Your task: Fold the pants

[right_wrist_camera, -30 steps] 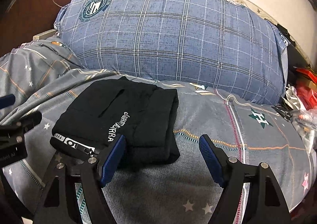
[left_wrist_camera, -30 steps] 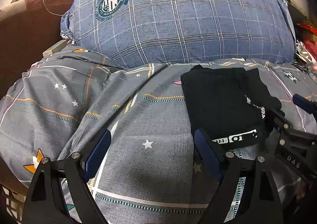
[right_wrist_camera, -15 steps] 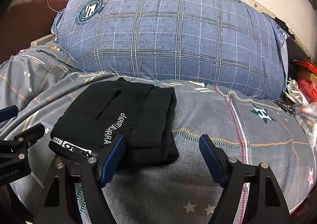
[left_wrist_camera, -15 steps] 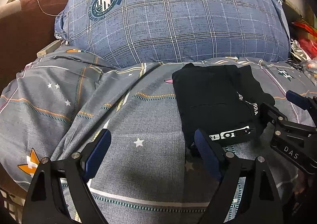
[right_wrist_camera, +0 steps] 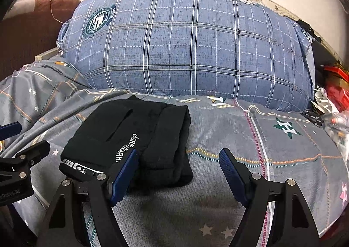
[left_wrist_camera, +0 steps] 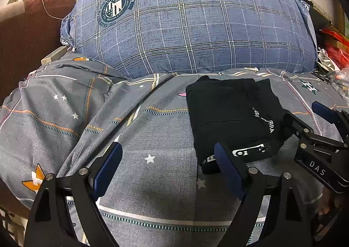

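The black pants (left_wrist_camera: 231,116) lie folded into a compact rectangle on the grey patterned bedspread (left_wrist_camera: 135,138), white lettering on top. They also show in the right wrist view (right_wrist_camera: 130,138). My left gripper (left_wrist_camera: 168,164) is open and empty, just left of the bundle's near corner. My right gripper (right_wrist_camera: 178,170) is open and empty, its left finger at the bundle's near right edge. The right gripper shows at the right in the left wrist view (left_wrist_camera: 314,129).
A large blue plaid pillow (left_wrist_camera: 192,24) lies behind the pants. A brown headboard or cushion (left_wrist_camera: 26,35) is at the left. Red packaging and clutter (right_wrist_camera: 333,94) sit at the right edge of the bed.
Both grippers have drawn back and risen a little from the folded pants. The pants have not moved.
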